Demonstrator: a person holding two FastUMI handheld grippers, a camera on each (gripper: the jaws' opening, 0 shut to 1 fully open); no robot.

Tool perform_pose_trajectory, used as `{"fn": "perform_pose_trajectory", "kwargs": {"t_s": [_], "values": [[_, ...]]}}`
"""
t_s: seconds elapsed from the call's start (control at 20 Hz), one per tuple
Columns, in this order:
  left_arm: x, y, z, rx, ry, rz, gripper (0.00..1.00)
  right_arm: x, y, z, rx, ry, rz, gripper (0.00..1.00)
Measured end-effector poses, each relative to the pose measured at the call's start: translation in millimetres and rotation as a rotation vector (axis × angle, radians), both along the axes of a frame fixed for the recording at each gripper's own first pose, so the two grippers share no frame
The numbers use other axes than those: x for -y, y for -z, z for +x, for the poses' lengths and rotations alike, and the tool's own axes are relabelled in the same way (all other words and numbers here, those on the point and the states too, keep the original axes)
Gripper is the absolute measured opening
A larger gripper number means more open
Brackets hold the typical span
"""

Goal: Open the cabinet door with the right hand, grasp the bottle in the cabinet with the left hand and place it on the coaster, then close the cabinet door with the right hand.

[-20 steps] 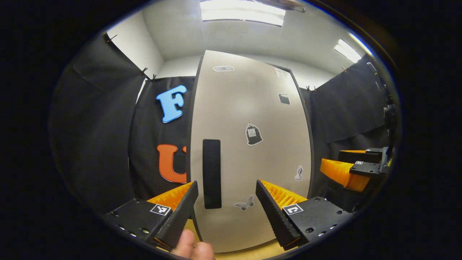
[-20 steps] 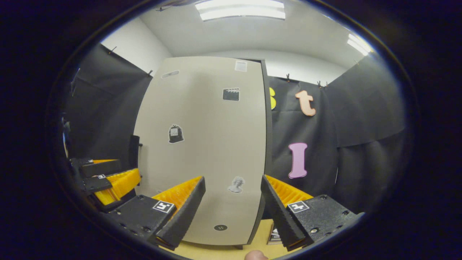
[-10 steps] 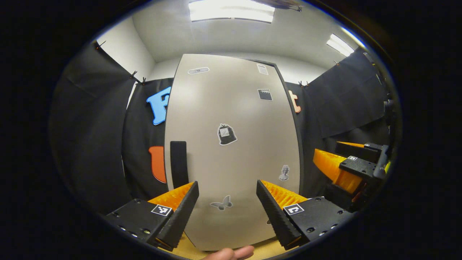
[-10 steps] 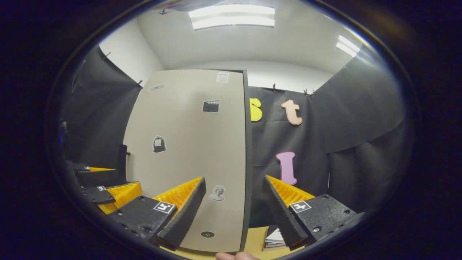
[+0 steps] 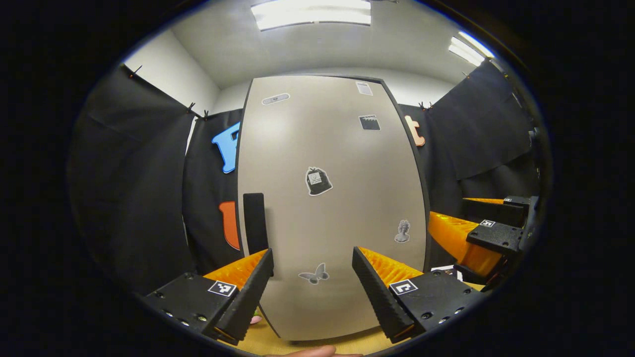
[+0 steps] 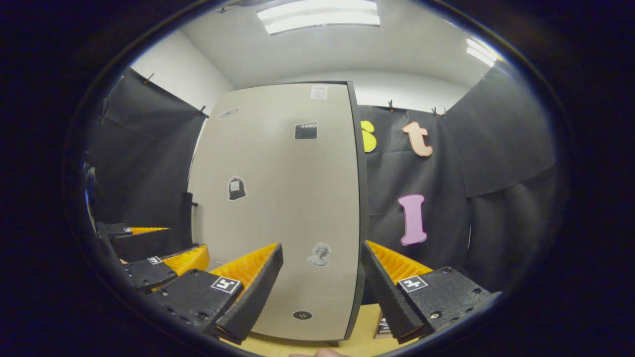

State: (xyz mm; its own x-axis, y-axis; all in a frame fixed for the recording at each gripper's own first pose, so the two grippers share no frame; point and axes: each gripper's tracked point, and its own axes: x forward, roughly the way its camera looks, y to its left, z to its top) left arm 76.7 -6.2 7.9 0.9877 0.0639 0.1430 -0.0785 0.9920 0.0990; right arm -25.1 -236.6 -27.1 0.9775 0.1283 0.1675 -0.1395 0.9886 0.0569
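Closed cabinet door (image 5: 327,198) at frame centre, dark handle (image 5: 255,223) at its left edge. Left gripper (image 5: 312,287) at bottom centre, spread wide, holding nothing. Right gripper (image 6: 320,292) at bottom centre, likewise wide apart, empty, facing door's right edge.

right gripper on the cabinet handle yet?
Apart. In the left gripper view the right gripper sits open at the door's right edge, while the handle is across the cabinet door on its left side.

the beige cabinet door (image 5: 332,208) stands shut, filling the frame's centre, stickers scattered over it, black handle (image 5: 255,223) at its left edge.
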Motion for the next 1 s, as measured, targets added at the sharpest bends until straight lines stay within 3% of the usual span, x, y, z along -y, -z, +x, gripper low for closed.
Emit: {"fn": "perform_pose_trajectory", "kwargs": {"t_s": [0.4, 0.75, 0.9, 1.0], "values": [[4, 16, -5, -0.067, 0.006, -0.035, 0.96, -18, 38, -10, -0.160, -0.028, 0.057, 1.00], [-6, 55, -4, -0.220, -0.048, -0.107, 0.96, -15, 79, 0, -0.338, 0.022, 0.022, 0.99], [-18, 59, -7, -0.233, -0.108, -0.117, 0.97, -17, 87, 2, -0.372, 0.026, 0.020, 1.00], [-13, 62, -8, -0.249, -0.100, -0.110, 0.96, -22, 84, 3, -0.366, 0.018, 0.027, 1.00]]}}
